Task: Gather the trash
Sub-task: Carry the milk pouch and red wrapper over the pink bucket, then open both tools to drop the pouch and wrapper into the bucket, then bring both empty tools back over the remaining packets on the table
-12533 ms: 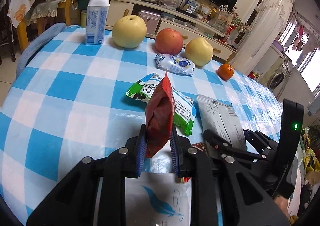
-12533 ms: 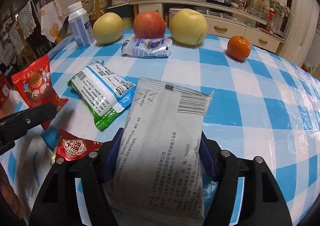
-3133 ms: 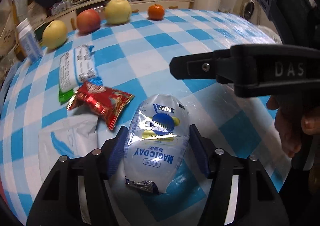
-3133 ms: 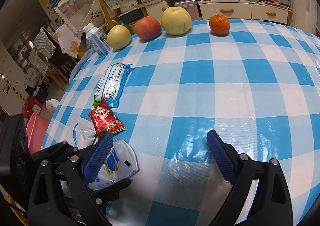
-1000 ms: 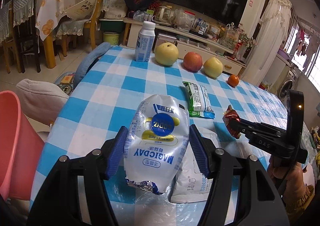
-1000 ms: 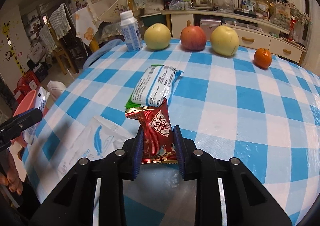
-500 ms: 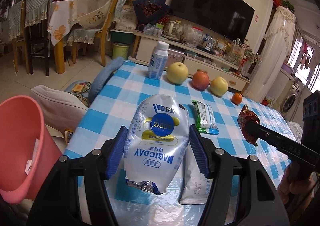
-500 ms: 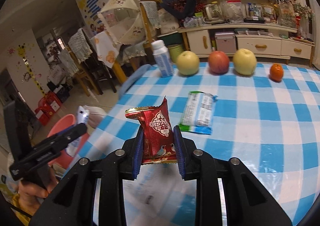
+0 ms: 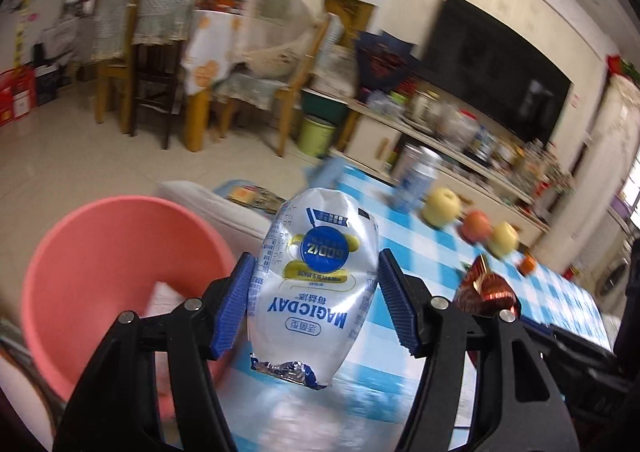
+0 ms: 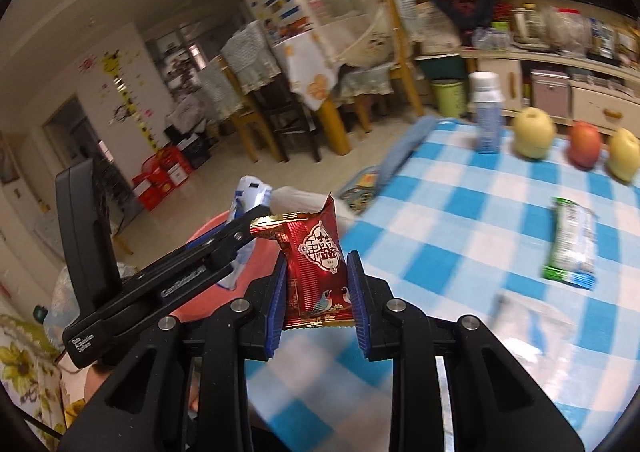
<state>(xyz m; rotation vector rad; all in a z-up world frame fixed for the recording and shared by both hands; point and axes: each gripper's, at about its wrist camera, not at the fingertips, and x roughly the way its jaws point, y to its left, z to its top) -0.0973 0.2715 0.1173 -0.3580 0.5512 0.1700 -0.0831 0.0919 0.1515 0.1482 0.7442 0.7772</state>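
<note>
Table (image 10: 500,220): covered with a blue and white checked cloth; its near edge is hidden behind the grippers in both views, and the cloth is blurred close to the cameras.
Pink bin (image 9: 100,272): stands on the floor beside the table, at the left; its lower part is cut off by the left gripper's arm. Something pale lies inside, too blurred to name. In the right wrist view only a small pink part (image 10: 208,224) shows behind the left gripper.
Left gripper (image 9: 316,304): fingers spread wide and pressing on both sides of a clear bag, which it holds upright in the air near the bin.
Clear bag (image 9: 316,284): white and blue print, yellow shapes, crumpled silver bottom edge; seen from the right wrist only its top (image 10: 250,192) shows.
Right gripper (image 10: 316,300): fingers close together, pinching a red wrapper between the blue pads, above the table edge.
Red wrapper (image 10: 316,264): upright, gold top edge; in the left wrist view it is blurred and half hidden (image 9: 490,288).
Green packet (image 10: 572,248): lies flat on the cloth, blurred.
Pale flat bag (image 10: 528,316): on the cloth near the green packet, very blurred.
Bottle (image 10: 486,116): stands at the far table edge.
Fruits: yellow fruit (image 10: 534,132), red fruit (image 10: 586,148), and another yellow fruit (image 10: 624,154) in a row beside the bottle, the last cut off by the frame.
</note>
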